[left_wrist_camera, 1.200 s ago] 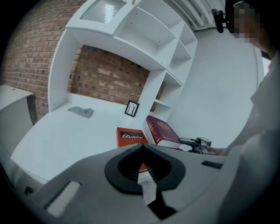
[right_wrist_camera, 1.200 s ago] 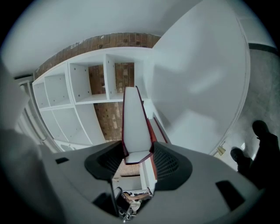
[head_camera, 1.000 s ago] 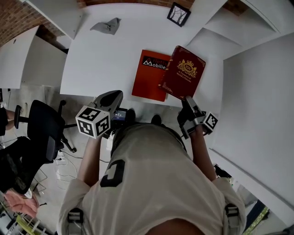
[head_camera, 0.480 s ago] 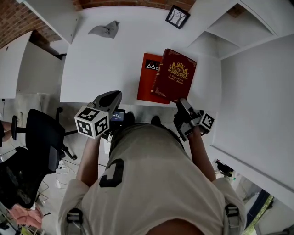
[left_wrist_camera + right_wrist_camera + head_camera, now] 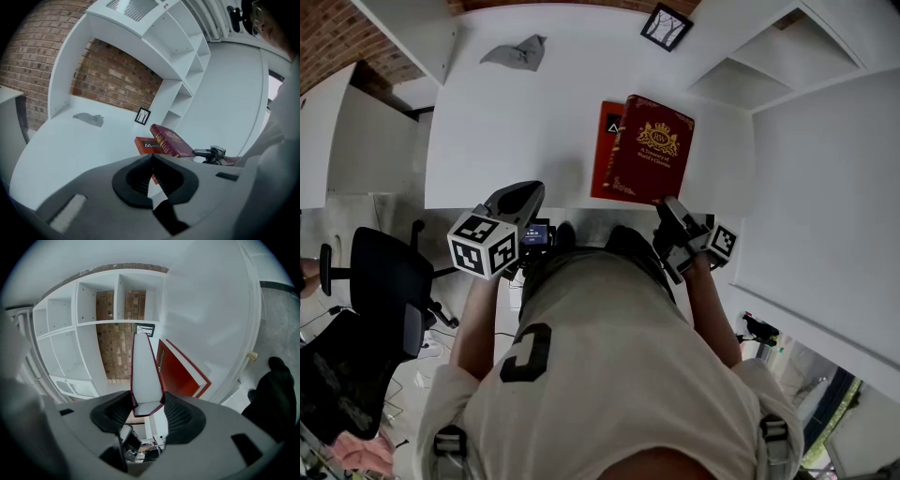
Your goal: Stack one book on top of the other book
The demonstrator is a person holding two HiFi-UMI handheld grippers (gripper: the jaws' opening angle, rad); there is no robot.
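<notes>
Head view. Right tongs (image 5: 668, 206) are clamped on the near short edge of the maroon book (image 5: 652, 150). The book is carried above the counter (image 5: 506, 131) with its long axis running away from the person. The red book (image 5: 605, 159) lies flat on the counter beneath it. Only a strip along the red book's left side is uncovered, so the held book sits offset to the right. Left tongs (image 5: 528, 190) hang off the counter's near edge, well apart from both books; the right arm is the nearer and the working one.

Left gripper view. Left tongs (image 5: 152, 161) have the pads pressed together with nothing between them. Ahead and to the right, the maroon book (image 5: 171, 143) is tilted, far end higher, over the red book (image 5: 146, 145). The right tongs (image 5: 211, 152) are at its near end.

Right gripper view. Right tongs (image 5: 147, 405) grip the maroon book (image 5: 146, 364) across its thickness; the pale page block runs straight out from the jaws. The red book (image 5: 180, 371) shows alongside, axis nearly parallel.

Judgement: the governing relation is a sideways offset plus tilt. The next move likely calls for a small shift left, levelling, then lowering.
</notes>
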